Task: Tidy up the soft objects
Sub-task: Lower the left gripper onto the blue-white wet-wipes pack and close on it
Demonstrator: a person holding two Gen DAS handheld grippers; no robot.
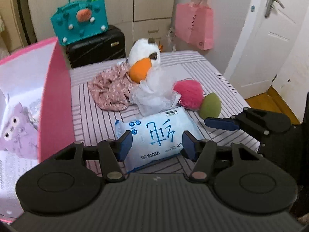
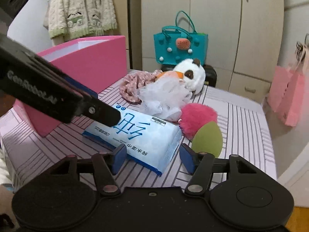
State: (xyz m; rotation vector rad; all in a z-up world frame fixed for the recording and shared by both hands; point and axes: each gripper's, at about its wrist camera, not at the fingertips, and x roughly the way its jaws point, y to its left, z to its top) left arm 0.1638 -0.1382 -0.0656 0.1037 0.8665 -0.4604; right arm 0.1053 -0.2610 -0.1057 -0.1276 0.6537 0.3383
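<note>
A light blue pack of wet wipes [image 1: 154, 135] [image 2: 135, 137] lies on the striped table [image 1: 92, 116]. My left gripper [image 1: 156, 144] is open, its fingers on either side of the pack's near end. My right gripper [image 2: 152, 158] is open at the pack's other end. Behind the pack lie a white mesh bath pouf [image 1: 152, 98] [image 2: 164, 98], a white plush duck with an orange beak [image 1: 144, 61] [image 2: 191, 73], a pink floral cloth [image 1: 110, 90] [image 2: 133, 85], a pink fluffy ball [image 1: 189, 93] [image 2: 197, 118] and a green sponge egg [image 1: 210, 106] [image 2: 207, 140].
A pink box [image 1: 56, 100] [image 2: 92, 61] stands open at the left of the table, with a purple plush toy [image 1: 17, 129] inside. A teal bag [image 1: 79, 21] sits on a black suitcase [image 1: 96, 46] behind the table. A pink paper bag [image 1: 195, 25] hangs at the back right.
</note>
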